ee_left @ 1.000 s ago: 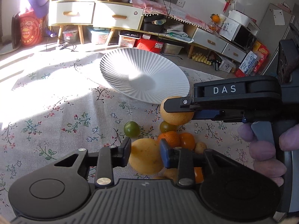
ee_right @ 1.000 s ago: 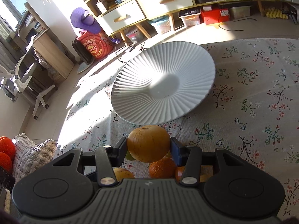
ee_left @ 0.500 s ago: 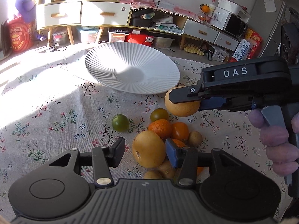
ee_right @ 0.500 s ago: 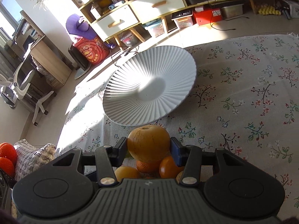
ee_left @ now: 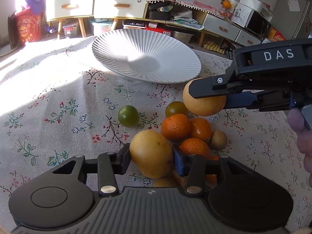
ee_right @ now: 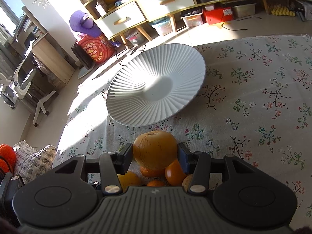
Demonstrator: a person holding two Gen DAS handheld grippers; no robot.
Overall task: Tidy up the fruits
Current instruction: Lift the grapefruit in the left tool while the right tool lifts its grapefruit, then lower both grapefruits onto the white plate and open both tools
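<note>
The left tool (ee_left: 151,159) has just been closed onto a yellow pear (ee_left: 151,154) in the fruit pile, while another pear (ee_right: 155,149) is held clamped in the right tool (ee_right: 155,157), short of the empty ribbed plate (ee_right: 124,105) ahead.

My left gripper (ee_left: 151,159) was a black plastic tool with a ribbed grey-black housing, two round raised discs on its shoulders, and silver rivets on its two linkage arms; one finger pad was black, the other blue. My right gripper (ee_right: 155,157) was built alike, with a small pale mark at the centre of its ribbed housing. Seen side-on from the left wrist, it bore white letters "DAS", a silver screw and a blue pad. My hand (ee_left: 304,134) showed bare fingers.
</note>
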